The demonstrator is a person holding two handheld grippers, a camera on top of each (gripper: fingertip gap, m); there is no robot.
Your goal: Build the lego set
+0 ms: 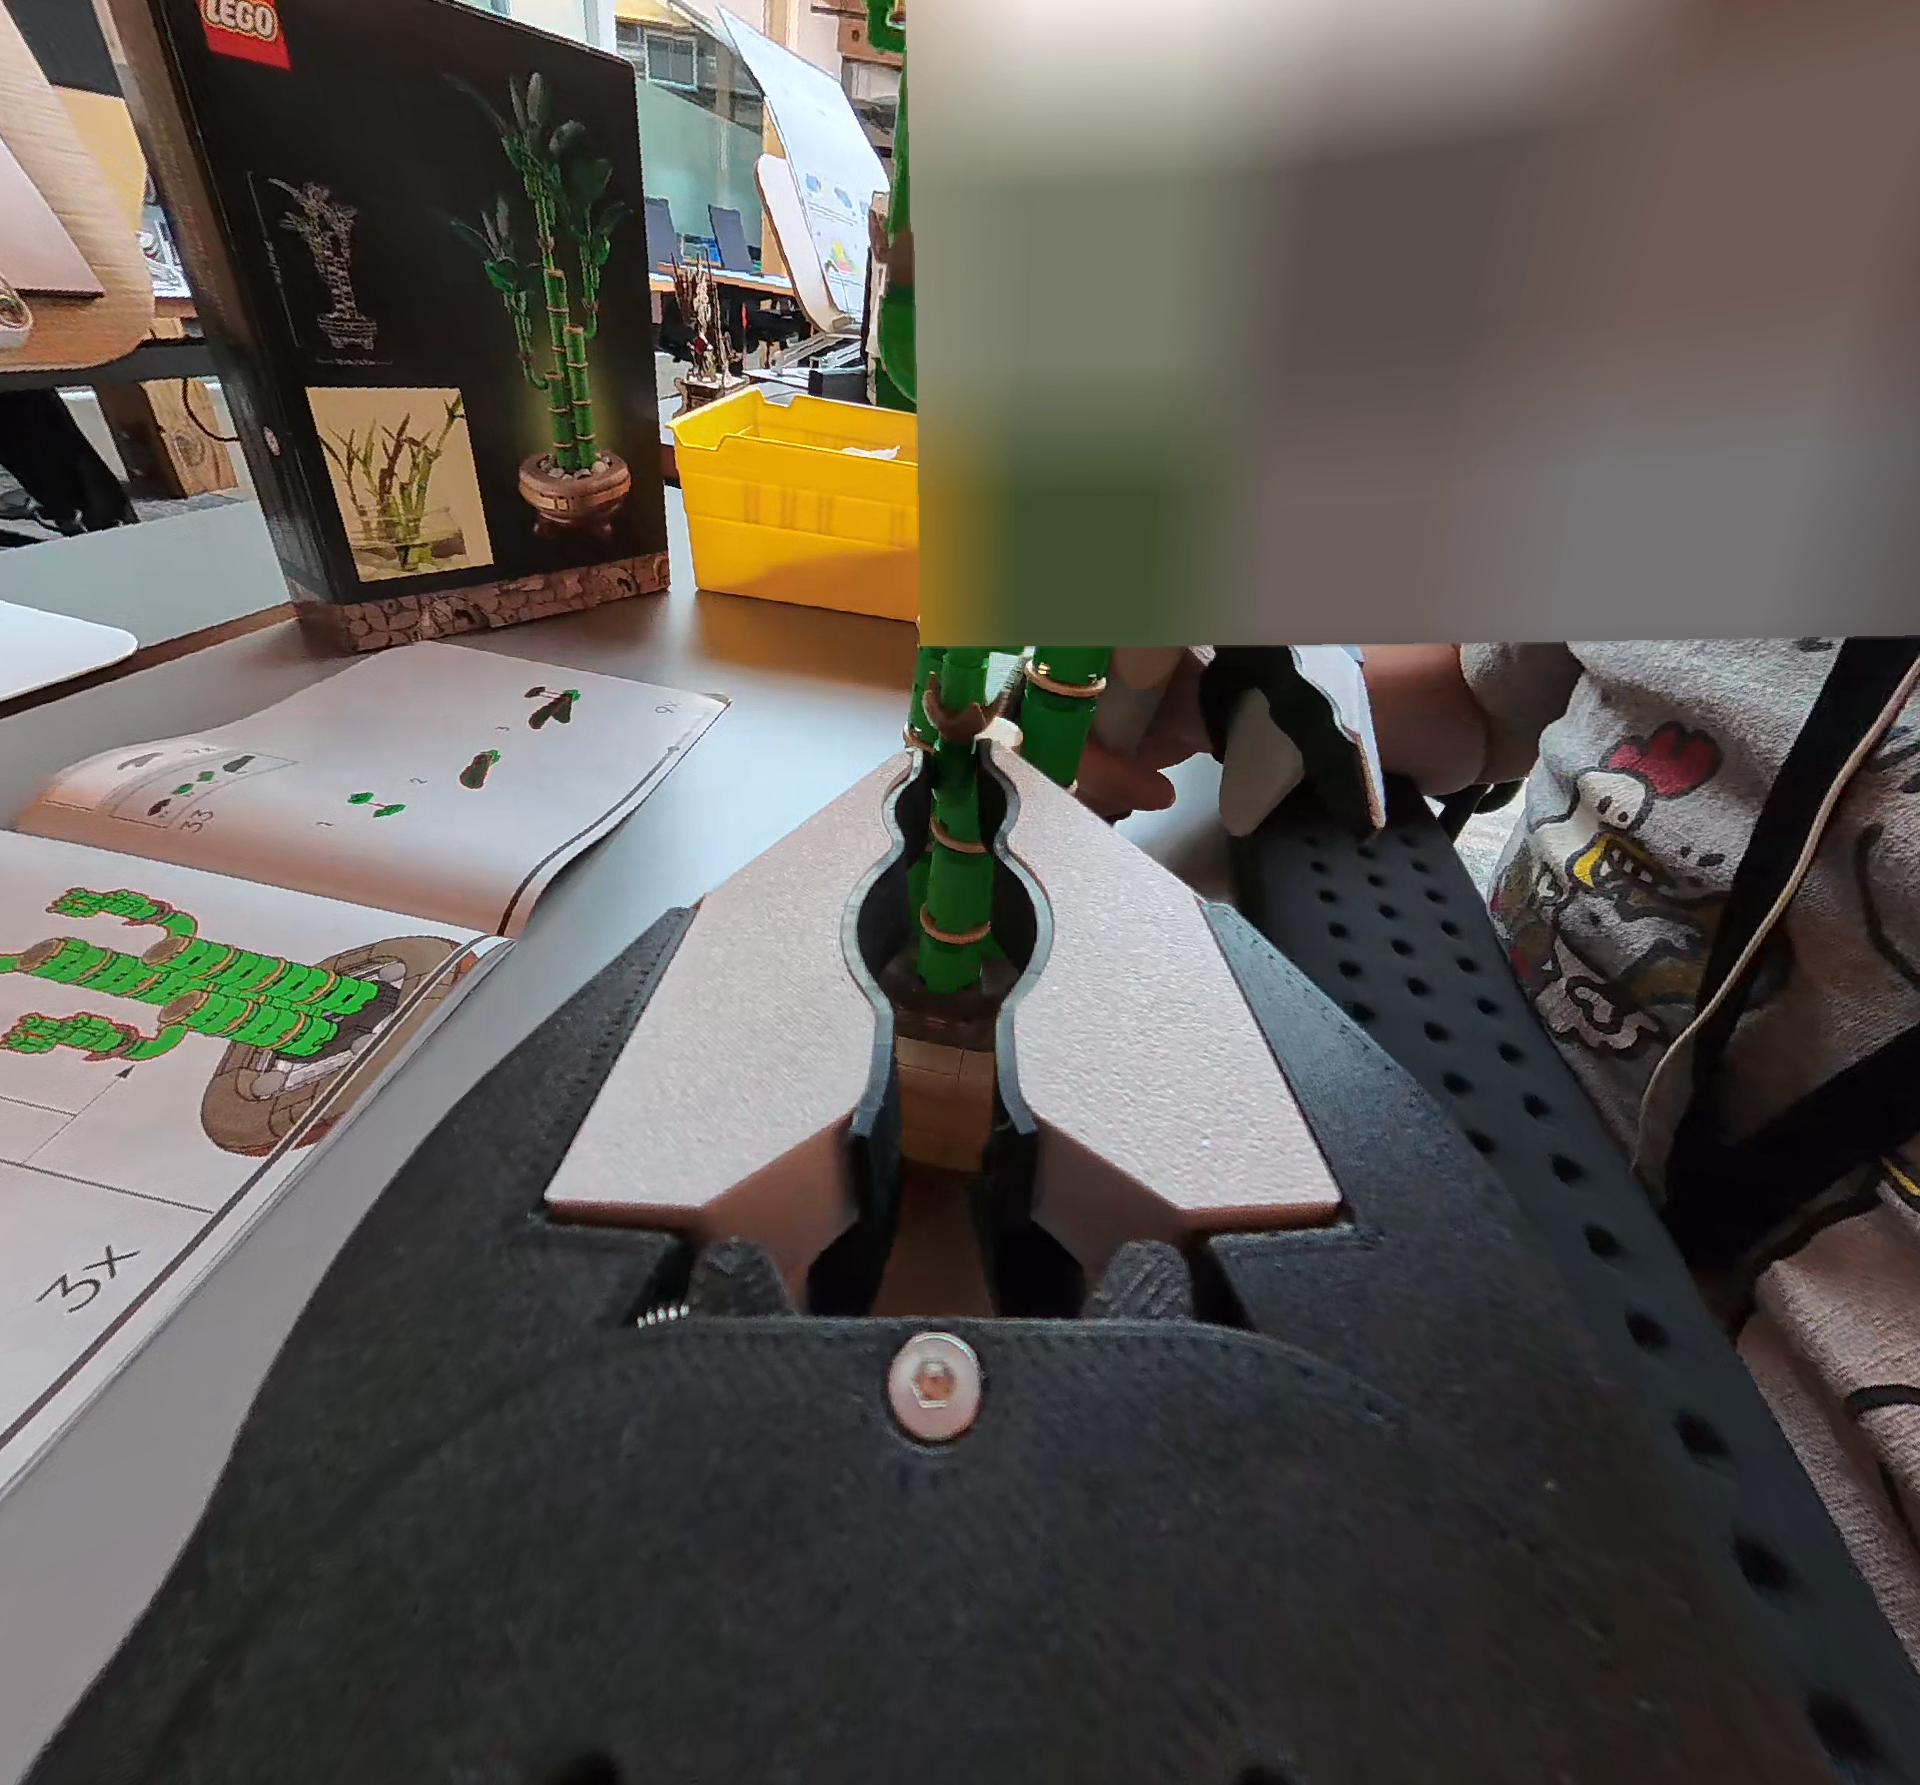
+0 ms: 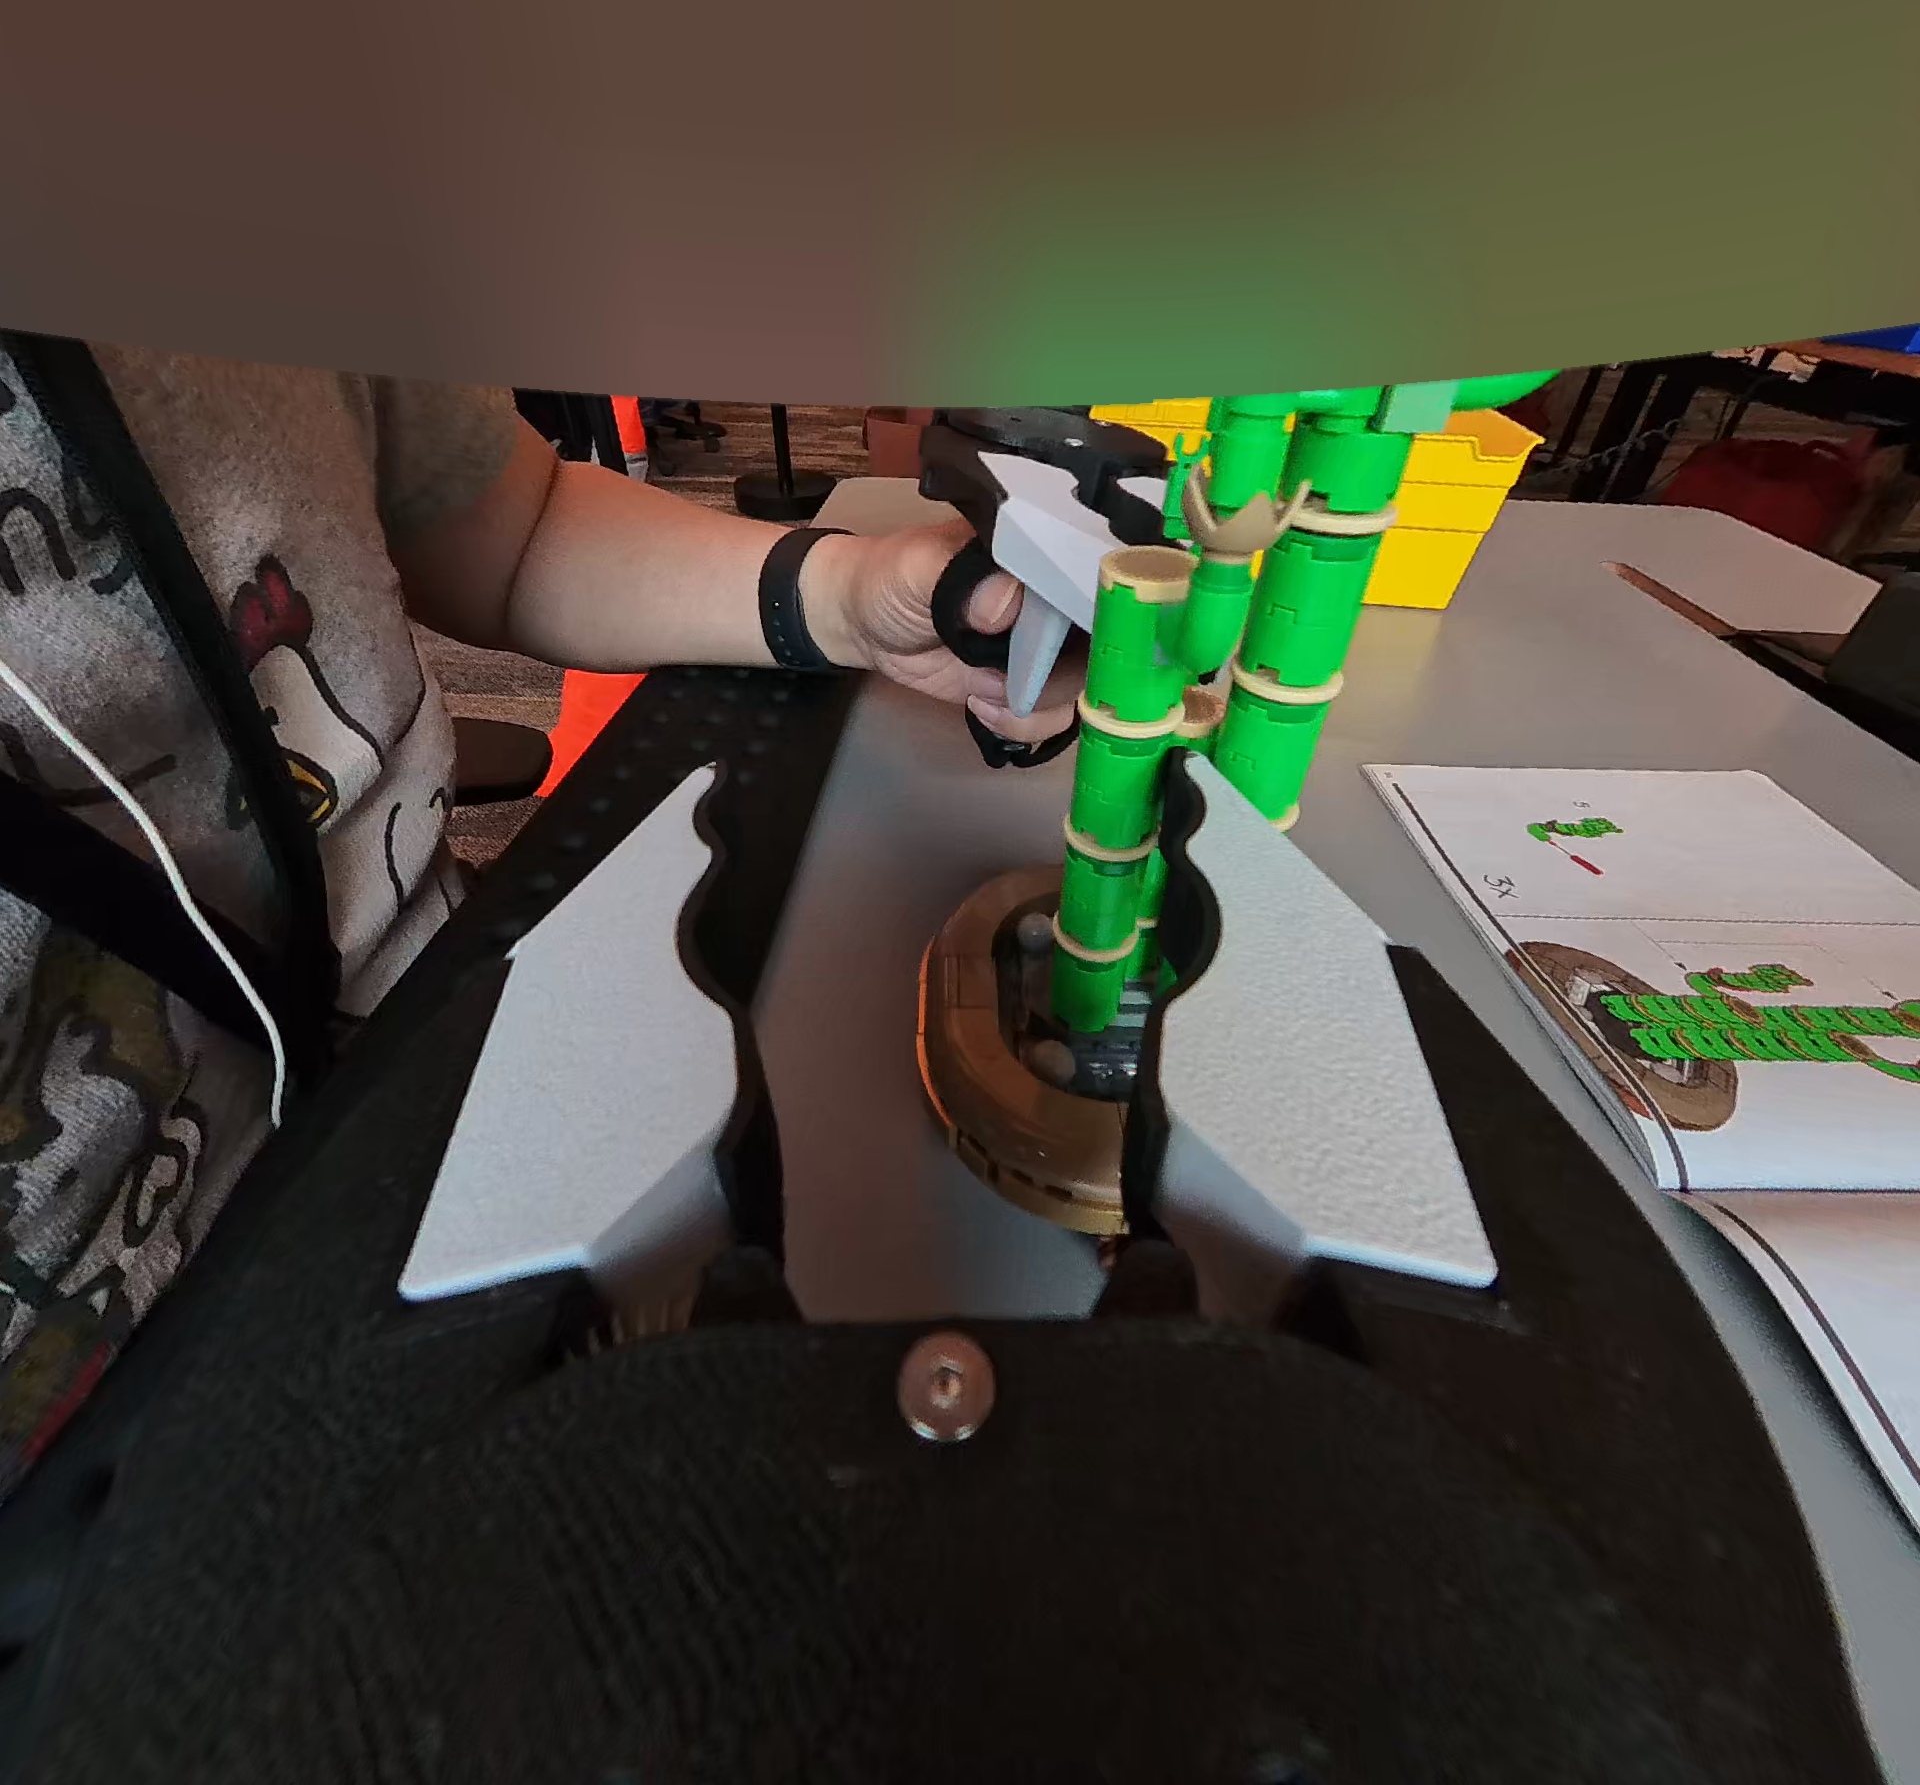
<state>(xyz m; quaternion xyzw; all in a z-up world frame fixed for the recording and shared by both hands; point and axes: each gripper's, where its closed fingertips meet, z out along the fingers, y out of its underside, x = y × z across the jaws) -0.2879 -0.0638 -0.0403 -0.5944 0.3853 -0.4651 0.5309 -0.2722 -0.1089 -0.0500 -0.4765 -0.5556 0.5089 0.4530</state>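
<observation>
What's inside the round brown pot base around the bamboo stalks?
In the right wrist view, the brown pot base holds the feet of the green bamboo stalks, a few grey pebbles and dark grey bricks. Its far side is hidden behind the right gripper finger.

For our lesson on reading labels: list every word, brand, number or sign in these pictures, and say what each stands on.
I do not quote writing; this is where it stands.
Black set box: brand logo on a red patch in the top corner.
Same box, beside the grey plant drawing: fine pale print, too small to read.
Open instruction booklet: step numbers and counts, also in the right wrist view.
</observation>
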